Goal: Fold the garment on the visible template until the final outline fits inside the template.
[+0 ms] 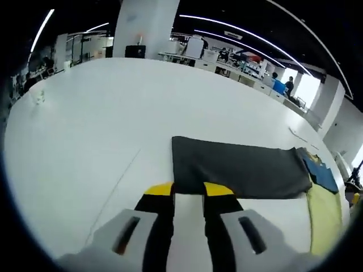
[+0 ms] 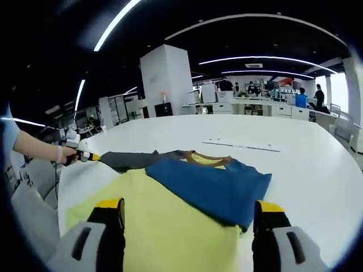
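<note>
Fingers [image 1: 150, 195] of the left gripper [image 1: 188, 191] are sitting narrow at the dark grey sleeve's [image 1: 238, 169] near edge, apparently not gripping; right gripper [image 2: 189, 211] fingers are standing wide.

The yellow, blue and grey cloth garment [image 2: 170, 226] is lying on the white table [image 1: 85, 130], blue sleeve [image 2: 212, 190] folded in, grey one outstretched; most folding seems left.

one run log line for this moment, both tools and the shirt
left tool: open, at grey sleeve edge | right tool: open, over yellow body | blue sleeve: folded in | white table
</note>
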Demonstrator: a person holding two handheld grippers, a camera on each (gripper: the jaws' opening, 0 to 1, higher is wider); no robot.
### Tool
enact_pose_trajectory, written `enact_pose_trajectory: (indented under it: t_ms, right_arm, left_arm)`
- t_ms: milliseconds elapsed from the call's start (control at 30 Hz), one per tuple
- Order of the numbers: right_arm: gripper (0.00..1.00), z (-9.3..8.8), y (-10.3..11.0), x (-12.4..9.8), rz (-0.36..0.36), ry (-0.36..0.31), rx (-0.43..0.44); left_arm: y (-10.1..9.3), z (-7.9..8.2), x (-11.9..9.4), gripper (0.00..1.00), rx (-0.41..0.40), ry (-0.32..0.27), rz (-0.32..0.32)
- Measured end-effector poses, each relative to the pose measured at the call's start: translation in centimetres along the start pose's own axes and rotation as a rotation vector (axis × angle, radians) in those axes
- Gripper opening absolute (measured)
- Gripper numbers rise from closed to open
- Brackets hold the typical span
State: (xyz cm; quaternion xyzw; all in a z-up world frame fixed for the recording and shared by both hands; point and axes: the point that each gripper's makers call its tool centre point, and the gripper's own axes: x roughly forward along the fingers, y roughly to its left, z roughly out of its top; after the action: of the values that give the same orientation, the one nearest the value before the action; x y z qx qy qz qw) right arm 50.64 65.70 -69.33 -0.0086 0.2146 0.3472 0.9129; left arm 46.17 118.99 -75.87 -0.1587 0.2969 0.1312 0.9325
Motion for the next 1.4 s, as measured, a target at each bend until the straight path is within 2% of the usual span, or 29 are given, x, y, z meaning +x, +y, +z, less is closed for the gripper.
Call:
enact_pose_trajectory:
  t_ms: [100,200,267,433,500,600,667,867,1033,1267,1400]
  right_arm:
    - [0.94,-0.2,-0.1,-0.1,-0.002,0.004,0.001]
    - [0.94,-0.4,-0.1,-0.2,-0.008,0.006,0.008]
    - [0.94,-0.7,-0.2,-0.3,-0.011,0.01,0.002]
    - [0.93,-1.1,-0.5,-0.6,-0.021,0.013,0.017]
    - [0.93,-1.2,-0.5,-0.7,-0.023,0.013,0.024]
    - [0.91,-1.4,-0.4,-0.8,-0.022,0.018,0.032]
    - [0.89,-1.6,-0.3,-0.8,-0.023,0.024,0.033]
    - [0.89,-1.7,-0.2,-1.1,-0.022,0.02,0.039]
    - [0.89,-1.8,-0.6,-1.4,-0.028,0.019,0.046]
    - [0.89,-2.3,-1.3,-1.9,-0.04,0.016,0.065]
    - [0.89,-2.7,-1.8,-2.3,-0.051,0.013,0.083]
  left_arm:
    - [0.3,0.2,0.0,0.14,-0.036,-0.005,0.011]
    - [0.9,0.2,0.3,0.0,-0.083,-0.007,0.017]
    - [0.7,0.8,0.4,0.0,-0.113,-0.033,-0.017]
    - [-0.9,2.2,0.4,0.0,-0.063,-0.064,-0.086]
    - [-2.3,3.0,0.2,0.0,-0.093,-0.083,-0.145]
    - [-4.9,3.9,0.1,0.0,-0.019,-0.094,-0.201]
    - [-6.8,4.1,0.2,0.0,-0.013,-0.091,-0.238]
    - [-12.4,5.9,0.1,0.0,0.02,-0.129,-0.332]
    - [-18.8,7.2,-0.3,0.0,0.063,-0.141,-0.448]
    - [-26.5,6.8,-0.5,0.0,0.12,-0.13,-0.557]
    - [-29.9,6.3,-0.6,0.0,0.118,-0.115,-0.611]
